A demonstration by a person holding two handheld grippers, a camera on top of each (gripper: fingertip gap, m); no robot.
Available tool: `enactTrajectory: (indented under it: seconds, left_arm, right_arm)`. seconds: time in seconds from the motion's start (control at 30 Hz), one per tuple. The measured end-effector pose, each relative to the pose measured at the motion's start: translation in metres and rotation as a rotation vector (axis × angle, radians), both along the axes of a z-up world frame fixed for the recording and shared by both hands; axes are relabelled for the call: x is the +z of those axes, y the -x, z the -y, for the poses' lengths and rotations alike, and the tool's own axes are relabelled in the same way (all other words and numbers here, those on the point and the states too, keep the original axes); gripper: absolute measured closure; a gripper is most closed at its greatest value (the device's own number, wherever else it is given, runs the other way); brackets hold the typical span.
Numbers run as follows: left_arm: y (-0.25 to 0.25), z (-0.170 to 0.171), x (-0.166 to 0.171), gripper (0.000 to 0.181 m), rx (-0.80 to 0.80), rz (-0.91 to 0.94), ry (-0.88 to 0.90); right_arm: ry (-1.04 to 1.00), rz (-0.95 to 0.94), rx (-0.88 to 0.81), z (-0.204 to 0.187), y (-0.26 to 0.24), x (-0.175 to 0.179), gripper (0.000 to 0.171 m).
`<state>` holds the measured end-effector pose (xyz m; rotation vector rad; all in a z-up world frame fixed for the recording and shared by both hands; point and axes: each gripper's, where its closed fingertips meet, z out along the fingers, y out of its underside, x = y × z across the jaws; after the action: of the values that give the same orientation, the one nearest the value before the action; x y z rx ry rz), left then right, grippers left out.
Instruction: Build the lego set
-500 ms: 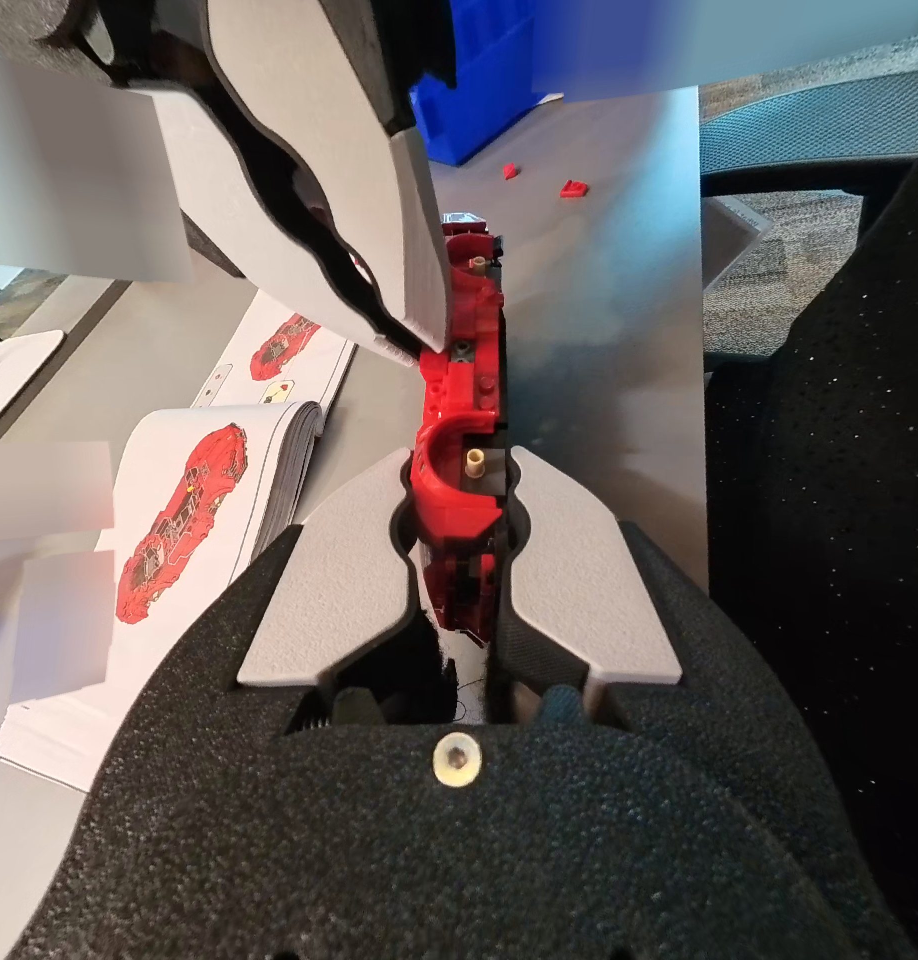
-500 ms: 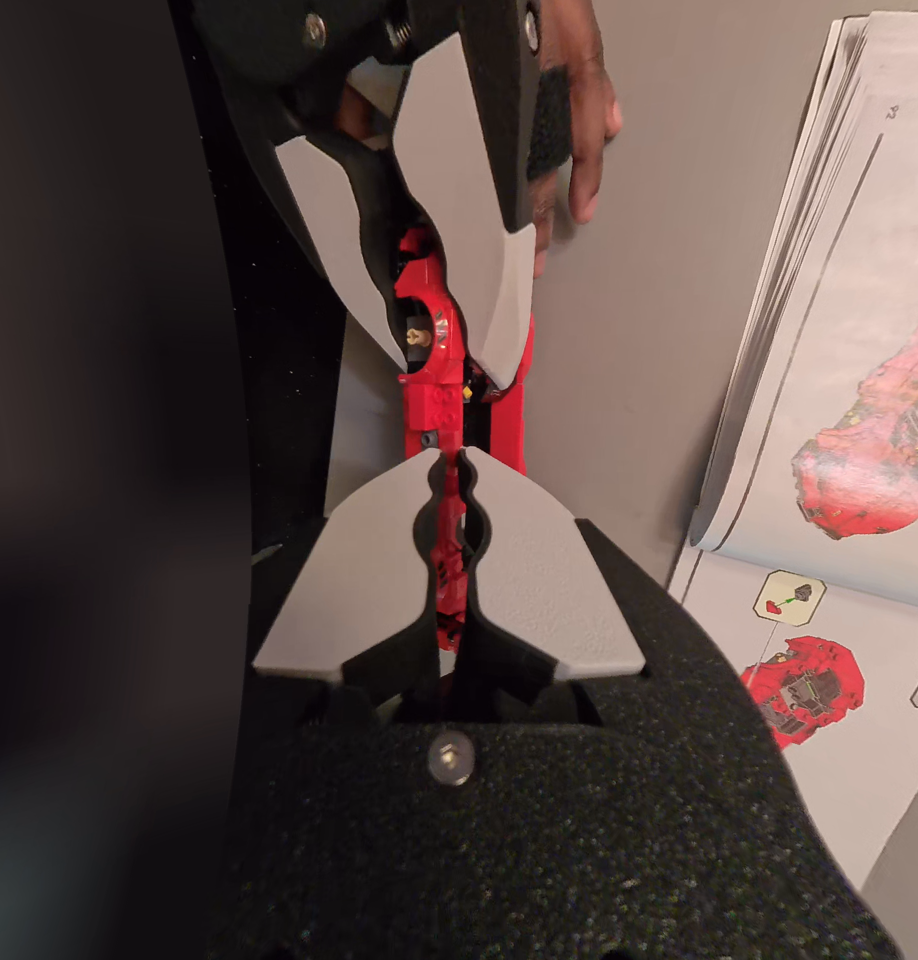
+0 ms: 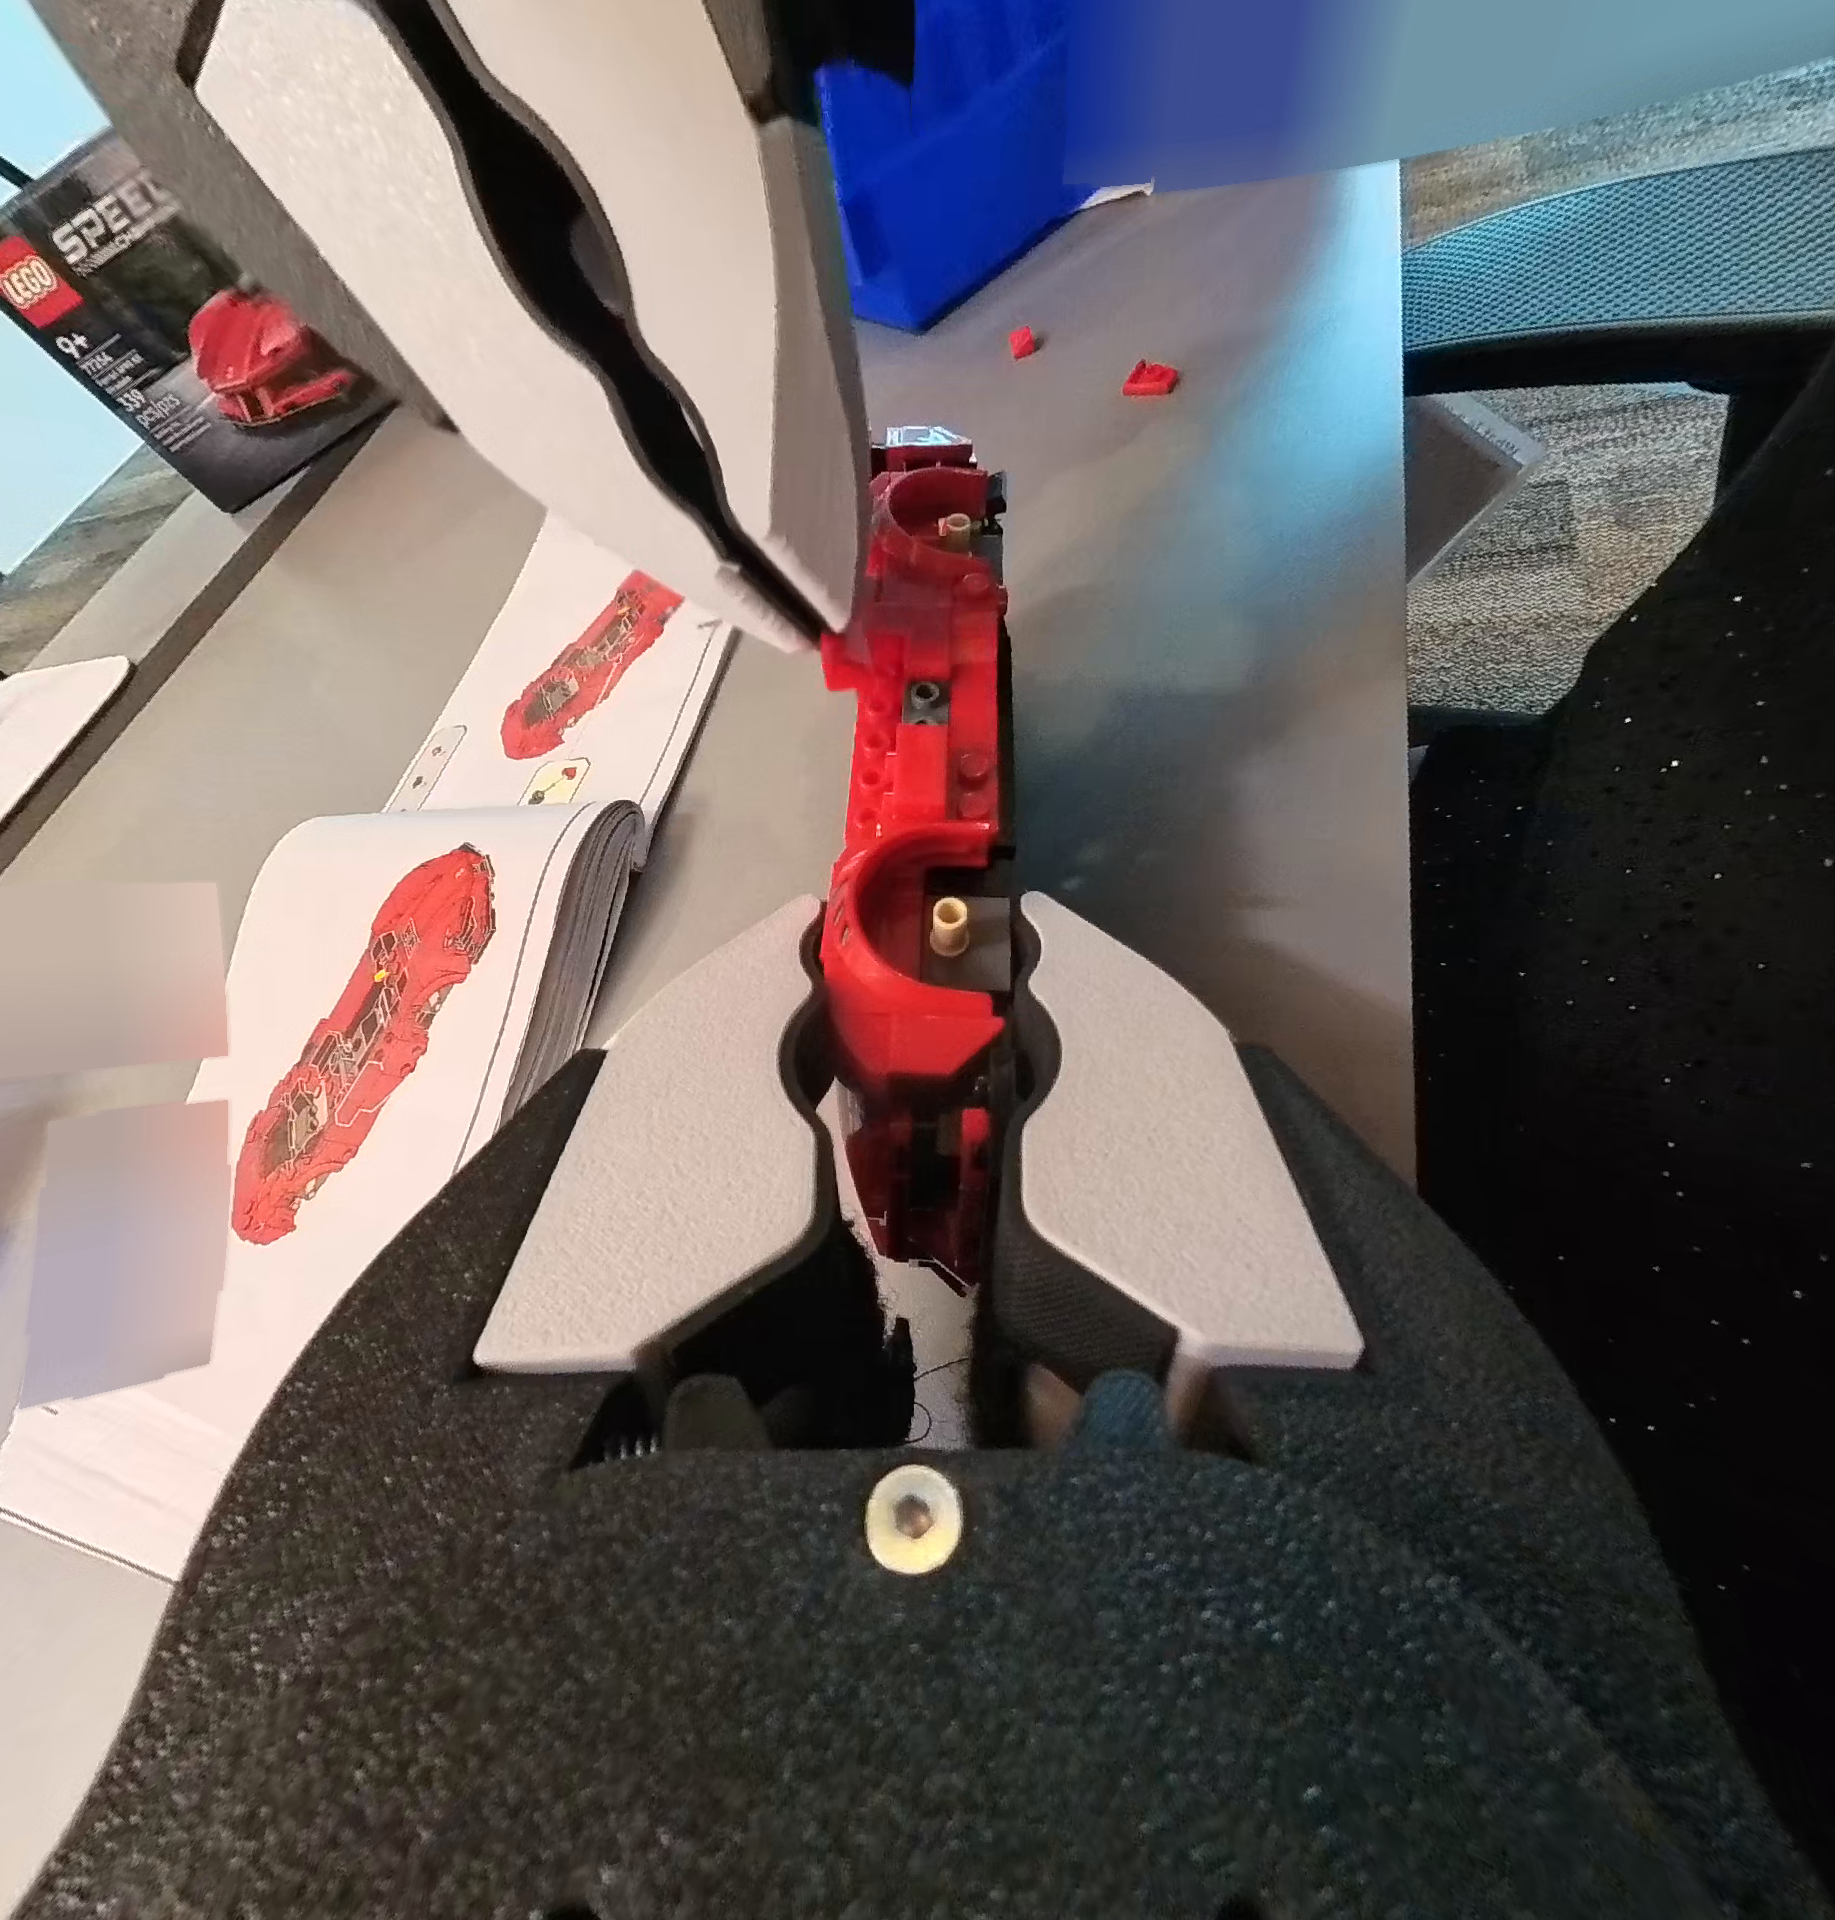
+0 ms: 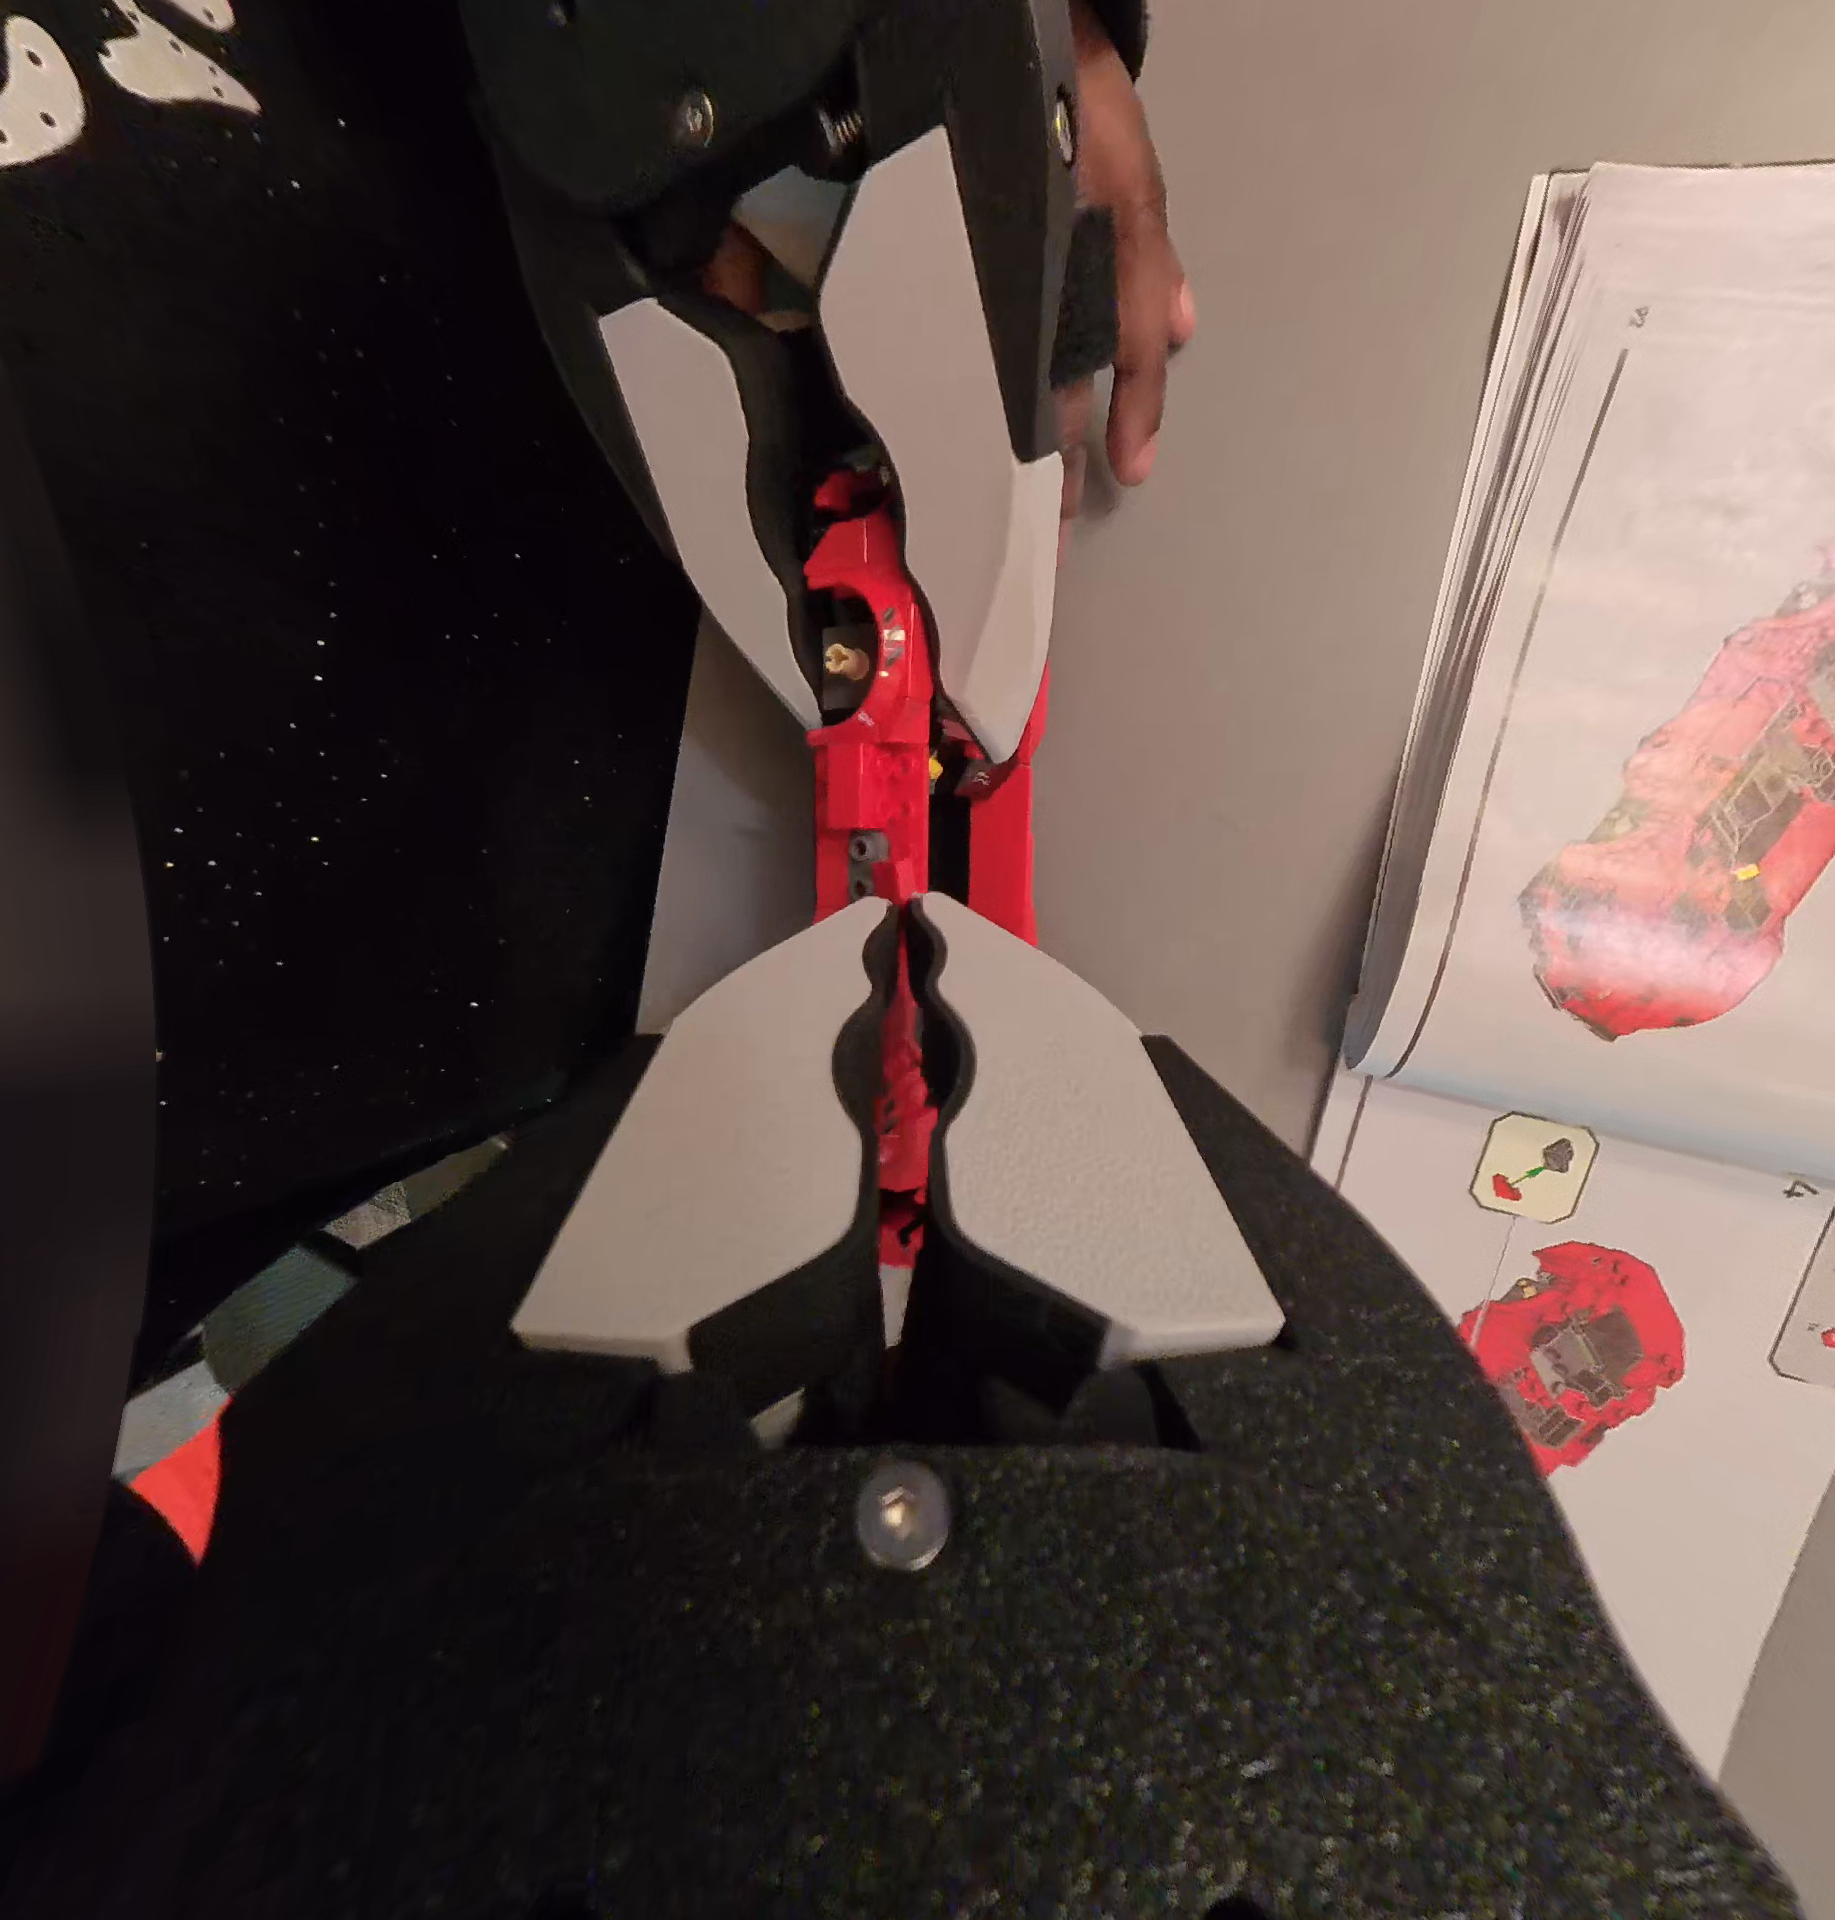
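Since the red Lego car body (image 3: 918, 831) is clip-together plastic, I'd call it light, rigid, slick-sided and liable to shed parts if twisted; best held across solid bodywork, not across loose studs. It's held on edge above the grey table (image 3: 1204, 623), beside the open instruction booklet (image 3: 373, 1039). Left gripper (image 3: 918, 925): jaws narrow, clamped across the wheel-arch end. Right gripper (image 4: 905, 914): jaws nearly together, tips pinching a small red piece (image 3: 840, 660) at the car's upper edge.

open manual (image 3: 373, 1039) left, bare table (image 3: 1204, 727) right
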<state>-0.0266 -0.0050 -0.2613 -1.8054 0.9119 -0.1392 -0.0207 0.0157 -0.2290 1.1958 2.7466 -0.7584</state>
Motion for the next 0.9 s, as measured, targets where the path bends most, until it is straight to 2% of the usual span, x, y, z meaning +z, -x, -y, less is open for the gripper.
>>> enactTrajectory:
  seconds: [0.13, 0.27, 0.37, 0.5, 0.63, 0.9]
  left_arm:
    - [0.001, -0.001, 0.001, 0.151, 0.004, 0.002, -0.001]
    - [0.001, -0.001, 0.001, 0.151, 0.01, 0.008, 0.001]
    - [0.001, -0.002, 0.001, 0.151, 0.016, 0.004, -0.005]
    - [0.001, -0.003, 0.0, 0.151, 0.02, 0.0, -0.009]
    - [0.0, -0.004, 0.001, 0.151, 0.018, -0.001, -0.01]
    - [0.002, -0.005, 0.001, 0.151, 0.017, -0.001, -0.009]
  right_arm:
    - [0.051, -0.043, -0.123, -0.012, -0.014, 0.015, 0.17]
    - [0.053, -0.087, -0.386, -0.041, -0.053, 0.018, 0.17]
    - [0.083, -0.059, -0.649, -0.06, -0.089, -0.01, 0.17]
    - [0.141, 0.023, -0.857, -0.063, -0.121, -0.055, 0.17]
    - [0.141, 0.028, -0.923, -0.067, -0.127, -0.064, 0.17]
    - [0.072, 0.038, -0.936, -0.074, -0.127, -0.067, 0.169]
